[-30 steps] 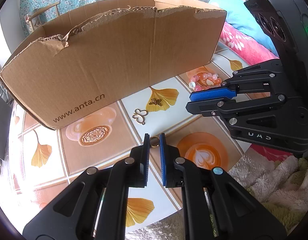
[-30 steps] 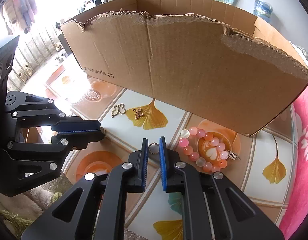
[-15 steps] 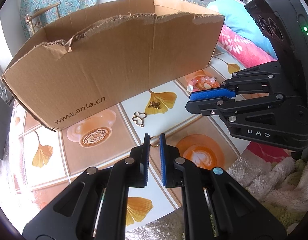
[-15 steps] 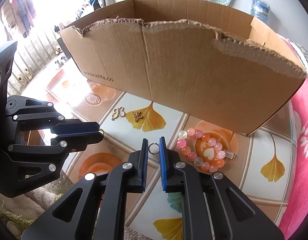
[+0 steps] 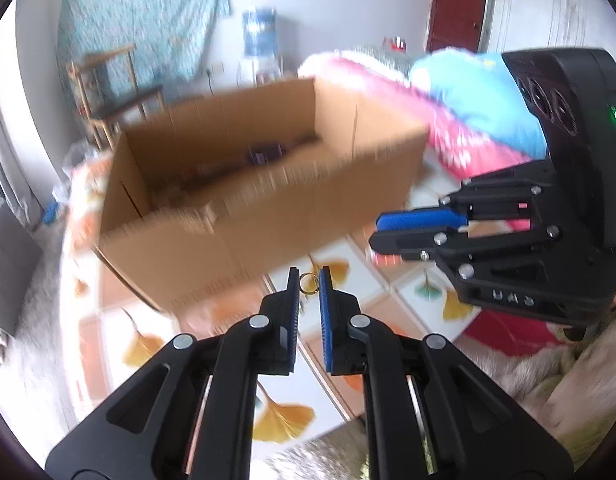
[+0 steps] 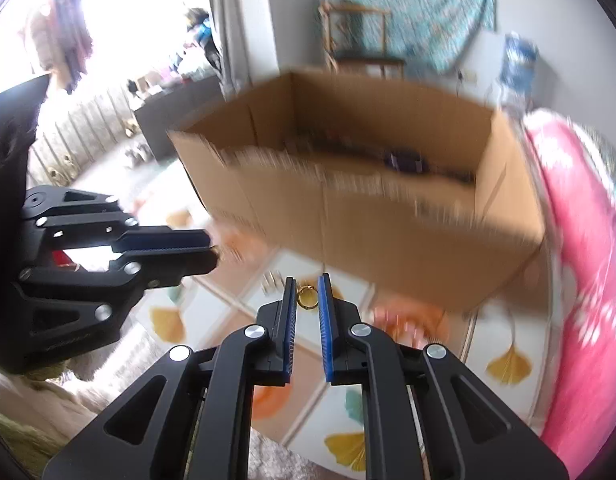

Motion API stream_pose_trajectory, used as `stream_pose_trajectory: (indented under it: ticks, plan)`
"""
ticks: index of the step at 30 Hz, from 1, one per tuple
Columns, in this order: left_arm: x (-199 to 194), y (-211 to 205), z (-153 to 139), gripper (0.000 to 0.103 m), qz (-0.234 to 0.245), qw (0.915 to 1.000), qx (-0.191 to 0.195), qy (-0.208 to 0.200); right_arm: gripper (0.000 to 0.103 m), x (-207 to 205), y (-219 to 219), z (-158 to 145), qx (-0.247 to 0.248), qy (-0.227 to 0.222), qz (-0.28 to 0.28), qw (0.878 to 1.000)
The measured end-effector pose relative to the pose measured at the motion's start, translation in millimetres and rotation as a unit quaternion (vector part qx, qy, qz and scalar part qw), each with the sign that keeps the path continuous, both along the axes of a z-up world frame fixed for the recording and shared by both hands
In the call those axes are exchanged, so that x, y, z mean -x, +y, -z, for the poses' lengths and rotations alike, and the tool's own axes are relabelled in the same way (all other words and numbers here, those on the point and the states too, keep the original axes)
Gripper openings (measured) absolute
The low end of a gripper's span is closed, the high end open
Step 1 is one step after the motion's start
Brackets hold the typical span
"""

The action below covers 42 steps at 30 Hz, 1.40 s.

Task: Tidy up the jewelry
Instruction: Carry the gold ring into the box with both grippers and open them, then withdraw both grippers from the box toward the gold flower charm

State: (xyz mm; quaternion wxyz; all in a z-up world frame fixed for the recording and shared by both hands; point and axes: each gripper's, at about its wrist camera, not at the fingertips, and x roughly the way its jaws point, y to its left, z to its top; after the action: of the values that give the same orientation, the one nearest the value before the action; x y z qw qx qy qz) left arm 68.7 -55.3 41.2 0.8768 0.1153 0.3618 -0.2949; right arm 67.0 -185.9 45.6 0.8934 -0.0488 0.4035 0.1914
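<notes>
My left gripper [image 5: 308,275] is shut on a small gold ring [image 5: 308,282] pinched at its blue pad tips, held above the table. My right gripper [image 6: 307,282] is shut on a second gold ring [image 6: 307,297] in the same way. Each gripper shows in the other's view: the right gripper [image 5: 379,229] at the right, the left gripper [image 6: 210,249] at the left. Ahead stands the open cardboard box [image 5: 260,208] [image 6: 367,232], blurred, with a dark purple thing [image 5: 266,155] [image 6: 403,160] on its floor.
The table [image 5: 411,292] [image 6: 347,336] has a cloth printed with ginkgo leaves and coffee cups. A blurred pink bead bracelet [image 6: 403,320] and small charms [image 6: 270,280] lie before the box. A pink blanket [image 6: 579,240] borders the right side; a wooden chair [image 5: 108,80] stands behind.
Both grippers have risen from the table with their rings still pinched. The views now look over the box's torn front wall into it, and the picture is motion-blurred.
</notes>
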Motion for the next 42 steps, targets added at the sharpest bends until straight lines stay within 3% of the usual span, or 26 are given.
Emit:
stream_pose_trajectory:
  ticks: [4,6,8,10,14,17,18,20,23,29,34,37,39,42]
  plan:
    - [-13,8,-43,0.009,0.003,0.9989,0.022,-0.042,0.011,-7,2,-47,-0.015,-0.061,-0.027,0.998]
    - [-30,9,-61,0.009,-0.002,0.9981,0.016,-0.059,0.011,-18,0,-66,-0.017,-0.083,-0.038,0.996]
    - [-54,10,-67,0.009,-0.006,0.9987,0.015,-0.047,0.011,-36,0,-80,-0.011,-0.098,-0.044,0.994]
    - [-85,9,-63,0.009,-0.008,0.9998,0.019,0.000,0.011,-62,-3,-83,-0.014,-0.084,-0.051,0.995]
    - [-152,8,-33,0.009,-0.014,0.9905,0.024,0.135,0.011,-134,-14,-65,-0.023,0.017,-0.035,0.999]
    - [-192,-1,-4,0.009,-0.014,0.9738,0.021,0.226,0.011,-176,-21,-38,-0.020,0.105,-0.019,0.994]
    - [-206,-3,9,0.009,-0.026,0.9643,0.016,0.263,0.011,-181,-22,-29,-0.018,0.125,-0.013,0.992]
    - [-210,-8,24,0.009,-0.024,0.9556,0.017,0.293,0.011,-199,-26,-9,-0.027,0.178,-0.011,0.984]
    - [-221,-17,43,0.009,-0.034,0.9462,-0.002,0.322,0.011,-212,-27,10,-0.020,0.216,-0.007,0.976]
    - [-230,-26,59,0.009,-0.053,0.9348,-0.009,0.351,0.012,-216,-32,24,-0.005,0.228,0.004,0.974]
    - [-234,-26,64,0.029,-0.060,0.9277,0.004,0.369,0.013,-222,-40,26,-0.010,0.227,0.013,0.974]
    - [-236,-22,63,0.034,-0.063,0.9276,0.012,0.368,0.016,-222,-43,21,-0.013,0.220,0.020,0.975]
    - [-235,-18,60,0.034,-0.067,0.9280,0.017,0.366,0.024,-222,-46,16,-0.015,0.213,0.023,0.977]
    - [-233,-14,51,0.034,-0.068,0.9351,0.019,0.347,0.027,-216,-50,6,-0.019,0.197,0.030,0.980]
